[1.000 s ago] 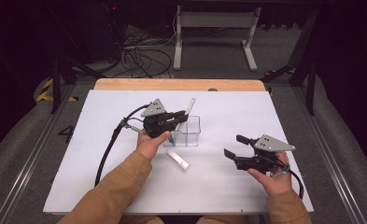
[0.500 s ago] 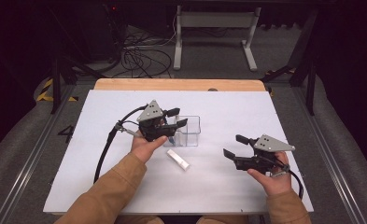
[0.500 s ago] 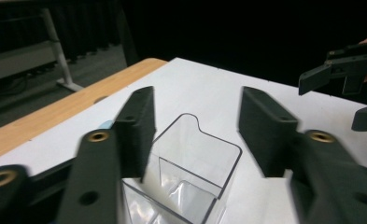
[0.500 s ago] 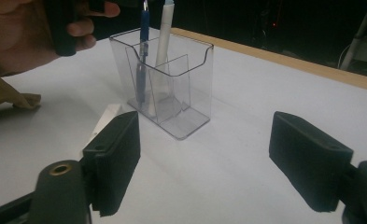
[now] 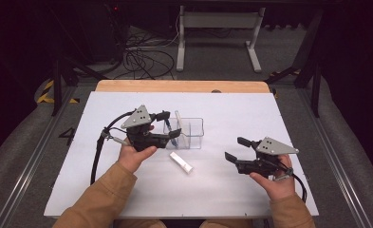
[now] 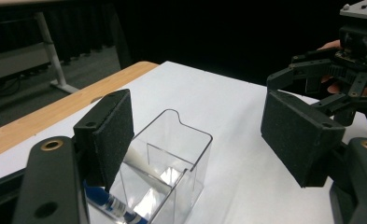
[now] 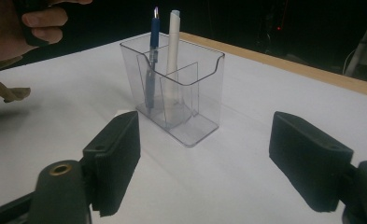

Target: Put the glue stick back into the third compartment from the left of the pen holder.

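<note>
A clear plastic pen holder (image 5: 193, 134) (image 7: 201, 79) (image 6: 181, 154) with divided compartments stands mid-table. A blue pen (image 7: 151, 60) (image 6: 110, 202) and a white pen (image 7: 173, 44) (image 5: 179, 121) lean inside it. My left gripper (image 5: 171, 124) (image 6: 204, 130) is at the holder's left side, a little above it; its jaws have just been opening and stand open with nothing pressed between them. My right gripper (image 5: 235, 148) (image 7: 213, 156) hovers open at the right, pointing at the holder, empty. A white stick-shaped item (image 5: 181, 162) lies flat in front of the holder.
The white table top (image 5: 222, 199) has a wooden strip (image 5: 184, 86) along its far edge. A black cable (image 5: 97, 154) trails from the left gripper. Beyond the table are floor cables (image 5: 144, 59) and a stand's metal legs (image 5: 217, 28).
My left gripper has drawn back leftward from above the holder, rising a little, and its jaws have parted. The blue pen now stands in the holder. The right gripper has stayed still.
</note>
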Available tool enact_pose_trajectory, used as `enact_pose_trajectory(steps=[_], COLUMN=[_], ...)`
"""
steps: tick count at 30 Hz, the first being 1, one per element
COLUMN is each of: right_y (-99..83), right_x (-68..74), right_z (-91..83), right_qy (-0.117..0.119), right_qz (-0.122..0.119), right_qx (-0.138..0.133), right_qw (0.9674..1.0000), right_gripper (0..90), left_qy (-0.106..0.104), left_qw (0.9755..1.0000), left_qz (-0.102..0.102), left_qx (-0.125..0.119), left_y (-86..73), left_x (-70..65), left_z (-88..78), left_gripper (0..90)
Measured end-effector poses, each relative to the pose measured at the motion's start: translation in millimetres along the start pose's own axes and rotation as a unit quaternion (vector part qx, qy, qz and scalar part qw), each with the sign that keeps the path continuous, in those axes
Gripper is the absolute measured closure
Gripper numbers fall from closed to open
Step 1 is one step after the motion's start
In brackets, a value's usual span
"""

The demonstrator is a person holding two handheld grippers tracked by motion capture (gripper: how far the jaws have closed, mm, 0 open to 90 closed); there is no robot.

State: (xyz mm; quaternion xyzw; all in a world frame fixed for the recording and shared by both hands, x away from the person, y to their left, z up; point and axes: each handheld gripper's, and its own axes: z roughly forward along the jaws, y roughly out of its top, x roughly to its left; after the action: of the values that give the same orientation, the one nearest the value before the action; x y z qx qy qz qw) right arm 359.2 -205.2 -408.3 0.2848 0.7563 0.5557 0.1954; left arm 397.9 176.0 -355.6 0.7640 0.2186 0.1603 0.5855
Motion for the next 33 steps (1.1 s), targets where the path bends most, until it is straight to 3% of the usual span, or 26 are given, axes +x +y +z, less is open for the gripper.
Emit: enact_pose_trajectory(steps=[10,15,20,24,29,33], right_y=[1.7,3.3,3.9,4.8,5.8,6.0], right_x=[4.3,5.9,6.5,8.9,11.2,12.1], right_z=[1.8,0.5,1.1,2.0,2.8,2.8], right_qy=[0.007,0.008,0.008,0.011,0.014,0.015], right_qz=[0.000,0.001,0.000,-0.003,-0.005,-0.006], right_qx=[0.001,-0.003,-0.003,-0.003,-0.002,-0.002], right_qw=[1.0000,1.0000,1.0000,0.9999,0.9999,0.9999], right_gripper=[25.0,25.0,24.9,24.7,24.7,24.7], left_qy=[0.021,0.034,0.038,0.045,0.048,0.053], left_qw=[0.9996,0.9979,0.9973,0.9963,0.9953,0.9946], left_qz=[0.003,0.011,0.011,0.007,-0.013,-0.008], left_qx=[0.020,0.055,0.063,0.073,0.083,0.089], left_y=[-10.0,-19.8,-29.1,-38.0,-45.4,-45.7], left_x=[-3.0,-6.0,-10.8,-10.8,-7.1,-10.1], left_z=[-26.9,-46.3,-63.1,-68.8,-68.0,-67.2], left_gripper=[24.7,22.6,21.0,19.0,17.3,16.8])
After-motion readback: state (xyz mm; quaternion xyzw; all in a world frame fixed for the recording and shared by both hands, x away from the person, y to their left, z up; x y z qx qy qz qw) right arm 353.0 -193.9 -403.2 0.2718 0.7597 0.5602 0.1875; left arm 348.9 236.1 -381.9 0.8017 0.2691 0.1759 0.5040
